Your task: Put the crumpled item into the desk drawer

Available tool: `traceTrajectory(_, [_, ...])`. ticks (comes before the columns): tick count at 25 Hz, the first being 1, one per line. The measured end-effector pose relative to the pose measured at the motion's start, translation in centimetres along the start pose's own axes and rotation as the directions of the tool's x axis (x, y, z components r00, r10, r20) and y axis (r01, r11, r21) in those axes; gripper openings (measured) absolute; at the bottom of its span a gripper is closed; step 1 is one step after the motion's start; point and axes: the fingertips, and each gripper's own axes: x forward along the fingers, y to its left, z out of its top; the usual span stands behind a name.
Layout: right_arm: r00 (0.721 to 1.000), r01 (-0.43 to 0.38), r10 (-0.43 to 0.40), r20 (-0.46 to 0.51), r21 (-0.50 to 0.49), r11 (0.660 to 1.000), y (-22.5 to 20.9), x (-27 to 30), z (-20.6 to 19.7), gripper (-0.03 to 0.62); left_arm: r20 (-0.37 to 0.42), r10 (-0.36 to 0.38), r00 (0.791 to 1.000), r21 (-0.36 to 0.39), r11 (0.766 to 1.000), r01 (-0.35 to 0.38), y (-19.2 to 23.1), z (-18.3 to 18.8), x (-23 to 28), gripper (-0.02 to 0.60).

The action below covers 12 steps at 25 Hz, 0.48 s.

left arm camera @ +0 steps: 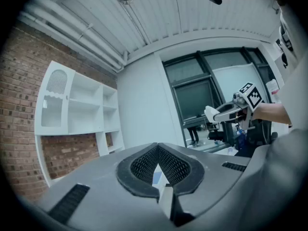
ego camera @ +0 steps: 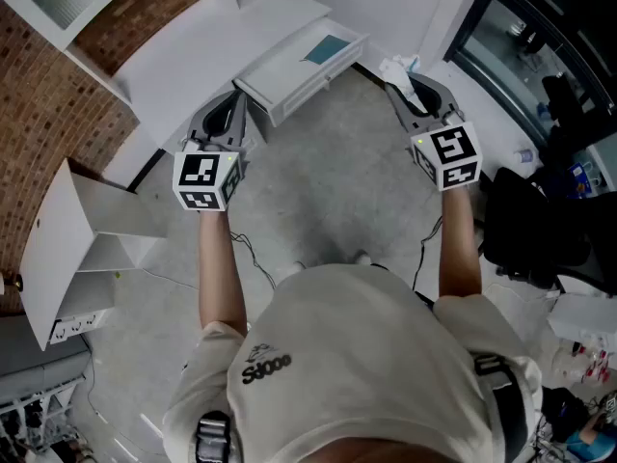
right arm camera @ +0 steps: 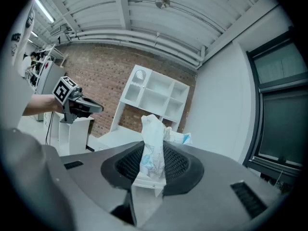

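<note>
A grey concrete floor fills the middle of the head view, with a brick wall along the left. A white desk runs across the top. Its drawer is pulled out from the desk's front edge near the right end, and a flat blue thing lies inside it. A white shelf unit hangs on the brick wall above the desk.

The person, in a white shirt, stands back from the desk's front edge and holds both arms out level toward it.

The left gripper points at the left end of the open drawer, close to its front wall. In the left gripper view its jaws are pressed together at the tips with nothing between the ribbed pads.

The right gripper is held to the right of the drawer, past the desk's right end, well apart from the left one. Its jaws pinch the crumpled item, a white scrunched wrapper with pale blue print. In the right gripper view the crumpled item stands upright between the pads and sticks out above them. It is outside the drawer, in the air just beside the drawer's right end.

From the left gripper view, the white wad shows at the tip of the right gripper.
</note>
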Motion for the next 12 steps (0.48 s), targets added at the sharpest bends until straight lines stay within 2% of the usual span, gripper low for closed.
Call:
traceTrajectory(6, [1.0, -0.005, 0.005, 0.0, 0.008, 1.0, -0.8, -1.0, -1.0, 0.107, 0.009, -0.04, 0.999, 0.07, 0.997, 0.039, -2.7, 0.9, 0.0, 0.017])
traceTrajectory(9, [1.0, -0.011, 0.011, 0.011, 0.022, 1.0, -1.3, -1.2, -1.0, 0.107, 0.005, -0.077, 0.997, 0.055, 0.996, 0.077, -3.9, 1.3, 0.4, 0.017])
traceTrajectory(12, [1.0, -0.026, 0.026, 0.011, 0.015, 1.0, -2.1, -1.3, -1.5, 0.107, 0.002, -0.076, 0.997, 0.037, 0.996, 0.076, -5.0, 1.6, 0.9, 0.017])
